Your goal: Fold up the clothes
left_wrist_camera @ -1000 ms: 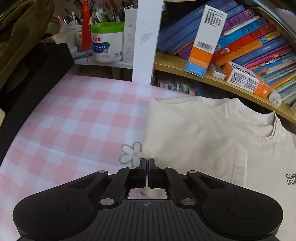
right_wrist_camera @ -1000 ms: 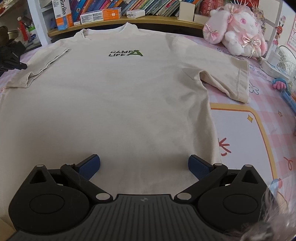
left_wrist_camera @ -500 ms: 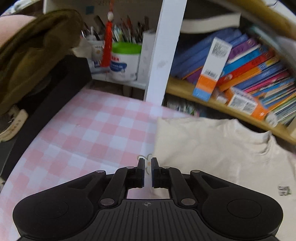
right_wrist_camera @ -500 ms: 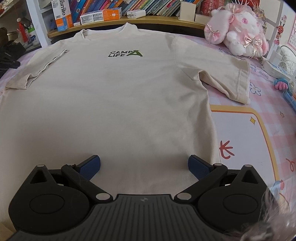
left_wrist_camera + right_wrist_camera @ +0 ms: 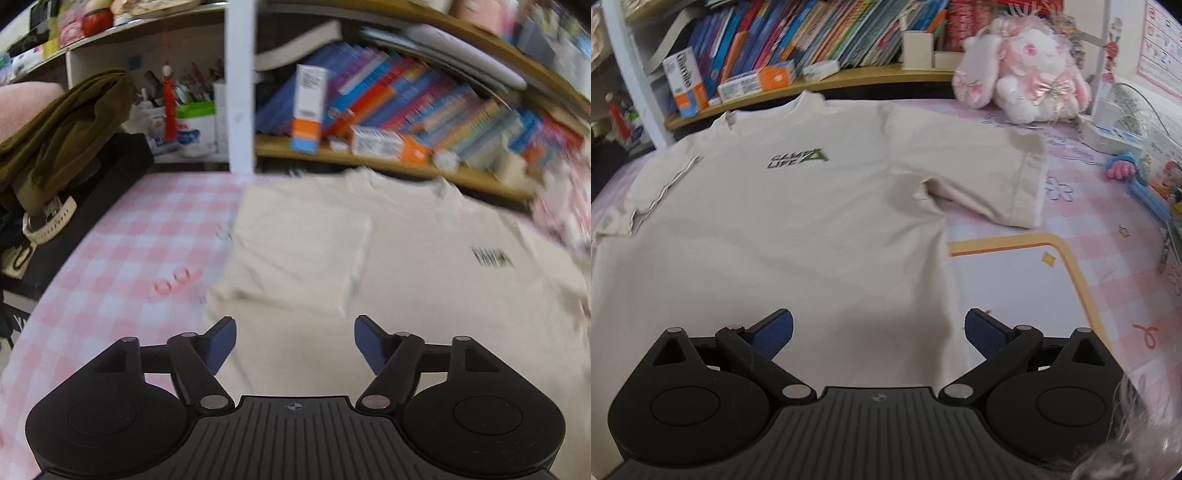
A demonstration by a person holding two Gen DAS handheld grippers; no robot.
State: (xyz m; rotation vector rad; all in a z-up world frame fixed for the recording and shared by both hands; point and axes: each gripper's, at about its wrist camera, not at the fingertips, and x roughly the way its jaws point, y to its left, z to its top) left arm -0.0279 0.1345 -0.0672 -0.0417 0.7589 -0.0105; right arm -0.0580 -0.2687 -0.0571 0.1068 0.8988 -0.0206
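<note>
Since a second ago, when the left tool point(image 5: 294, 341) was pinched on the edge of the cream T-shirt point(image 5: 798, 229) at its sleeve, its jaws have just been opening; they now stand wide with nothing between them, hovering above the shirt's body. The left sleeve point(image 5: 295, 258) lies folded inward over the chest, at twelve o'clock from the tool, so I judge the first fold done and released. The right tool point(image 5: 879, 332) also gapes wide and holds nothing, poised over the shirt's lower part. The shirt lies flat on the pink checked desk point(image 5: 122, 251), collar toward the bookshelf point(image 5: 849, 75); its right sleeve point(image 5: 990, 184) is spread out at one o'clock in the right wrist view, likely the next fold. Blur smears the left view, so the chest print point(image 5: 493, 256) is unreadable there. The hem is hidden beneath both tool bodies.
</note>
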